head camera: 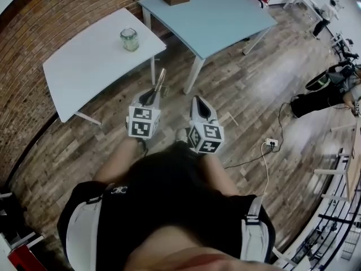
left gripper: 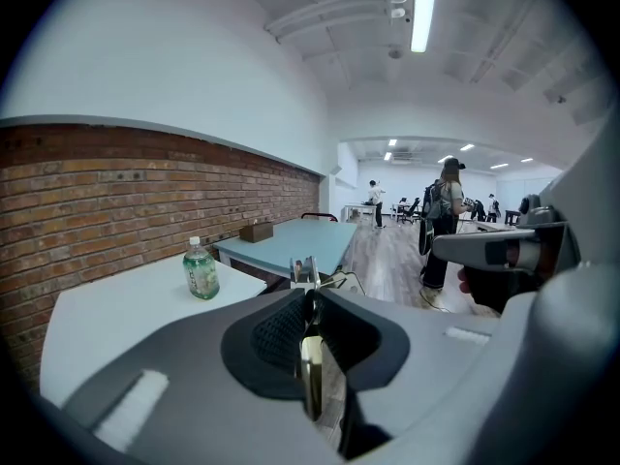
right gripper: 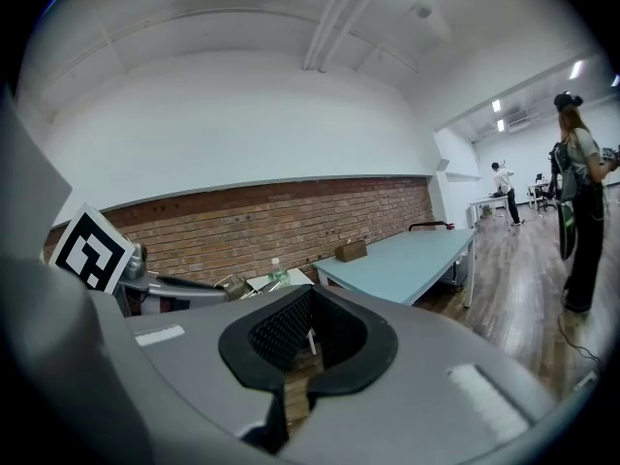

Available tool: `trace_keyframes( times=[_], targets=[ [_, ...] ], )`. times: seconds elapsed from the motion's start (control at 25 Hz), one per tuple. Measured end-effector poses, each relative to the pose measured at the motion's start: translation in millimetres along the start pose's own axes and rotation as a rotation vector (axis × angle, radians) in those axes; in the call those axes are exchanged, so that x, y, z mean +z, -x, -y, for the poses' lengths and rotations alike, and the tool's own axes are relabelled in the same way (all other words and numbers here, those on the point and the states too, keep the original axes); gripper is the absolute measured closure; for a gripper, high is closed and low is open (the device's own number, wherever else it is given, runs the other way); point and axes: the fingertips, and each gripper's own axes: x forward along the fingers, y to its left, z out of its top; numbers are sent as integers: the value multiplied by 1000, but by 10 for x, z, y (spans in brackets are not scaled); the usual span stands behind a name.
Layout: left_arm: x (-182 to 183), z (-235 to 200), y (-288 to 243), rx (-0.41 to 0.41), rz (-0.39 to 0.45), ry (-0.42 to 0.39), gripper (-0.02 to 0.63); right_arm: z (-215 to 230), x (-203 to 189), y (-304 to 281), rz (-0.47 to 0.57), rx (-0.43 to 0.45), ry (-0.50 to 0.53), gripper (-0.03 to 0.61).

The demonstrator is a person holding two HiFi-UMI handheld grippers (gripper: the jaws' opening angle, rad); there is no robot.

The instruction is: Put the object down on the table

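**Metal tool held short of the bench**

The left gripper [head camera: 153,94] is clamping its jaws on a slim, flat metallic tool [head camera: 160,79], which is sticking out forward past the jaw tips. In the left gripper view the tool [left gripper: 309,368] is standing on edge between the black ribbed pads [left gripper: 276,335], pinched from both sides. It is hanging over the wooden plank floor [head camera: 237,89], near the corner of the white rectangular bench [head camera: 84,66] but not touching it. A green plastic bottle with a white cap [head camera: 129,39] is standing on that bench. The right gripper [head camera: 198,100] is riding just beside the left one, its jaws drawn together with nothing between them.
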Motion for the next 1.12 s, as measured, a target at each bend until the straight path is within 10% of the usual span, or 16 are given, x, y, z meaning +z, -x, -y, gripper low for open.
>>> trace_keyframes(
  times=[1.12],
  targets=[
    [924,-64,-1900,105,-77,88,577,1341,709,-1747,-43,160,-34,563]
  ],
)
